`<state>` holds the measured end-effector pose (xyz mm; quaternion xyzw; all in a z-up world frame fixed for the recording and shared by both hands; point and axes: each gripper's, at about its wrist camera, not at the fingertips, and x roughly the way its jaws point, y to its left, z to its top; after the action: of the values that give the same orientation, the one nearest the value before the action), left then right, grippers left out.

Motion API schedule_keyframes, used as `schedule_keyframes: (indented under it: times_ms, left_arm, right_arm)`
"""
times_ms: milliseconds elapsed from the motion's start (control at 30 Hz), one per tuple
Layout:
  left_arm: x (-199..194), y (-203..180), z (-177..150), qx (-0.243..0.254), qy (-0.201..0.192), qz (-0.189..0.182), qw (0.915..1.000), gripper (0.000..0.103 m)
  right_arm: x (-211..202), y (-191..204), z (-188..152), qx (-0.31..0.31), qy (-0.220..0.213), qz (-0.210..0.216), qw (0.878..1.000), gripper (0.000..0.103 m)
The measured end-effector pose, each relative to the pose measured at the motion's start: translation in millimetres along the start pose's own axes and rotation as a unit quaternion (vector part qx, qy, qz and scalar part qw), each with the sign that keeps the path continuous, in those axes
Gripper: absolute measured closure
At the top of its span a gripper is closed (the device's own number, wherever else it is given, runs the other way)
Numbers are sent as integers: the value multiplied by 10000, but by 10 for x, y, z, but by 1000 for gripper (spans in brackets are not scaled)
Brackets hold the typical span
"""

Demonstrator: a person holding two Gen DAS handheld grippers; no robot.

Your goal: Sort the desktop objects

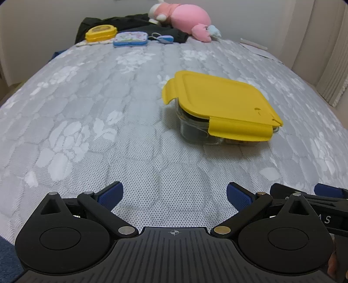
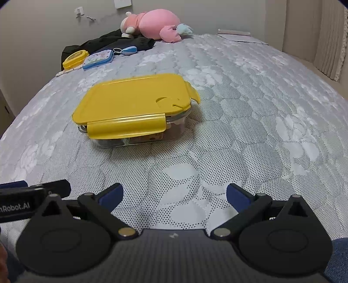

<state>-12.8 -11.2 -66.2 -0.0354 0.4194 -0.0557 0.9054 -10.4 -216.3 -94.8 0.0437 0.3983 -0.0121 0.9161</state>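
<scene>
A clear glass container with a yellow lid [image 1: 219,102] sits on the grey quilted bed, right of centre in the left wrist view and left of centre in the right wrist view [image 2: 132,102]. Dark items show dimly through its glass. My left gripper [image 1: 175,196] is open and empty, well short of the container. My right gripper [image 2: 175,196] is open and empty, also short of it. The right gripper's fingers [image 1: 326,191] show at the right edge of the left wrist view; the left gripper's fingers [image 2: 32,189] show at the left edge of the right wrist view.
At the far end lie a small yellow box [image 1: 100,32], a blue-rimmed tin [image 1: 130,39], a blue tag [image 1: 165,39], black clothing [image 1: 134,24] and a pink plush toy [image 1: 184,18]. Papers [image 2: 239,36] lie at the far right. A curtain [image 2: 326,32] hangs on the right.
</scene>
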Motion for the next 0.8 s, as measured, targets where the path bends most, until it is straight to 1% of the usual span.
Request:
schedule_keyframes:
  times_ms: [400, 700, 800]
  left_arm:
    - [-20, -20, 0, 115, 39, 80, 9999, 0]
    - [-12, -128, 41, 356, 307, 3, 9989, 0]
    - [-18, -119, 88, 247, 324, -78, 9991, 0]
  right_arm:
    - [-34, 5, 11, -77, -68, -67, 9999, 1]
    - [-105, -175, 154, 29, 69, 133, 9999, 1]
    - [-129, -235, 202, 65, 115, 200, 9997, 1]
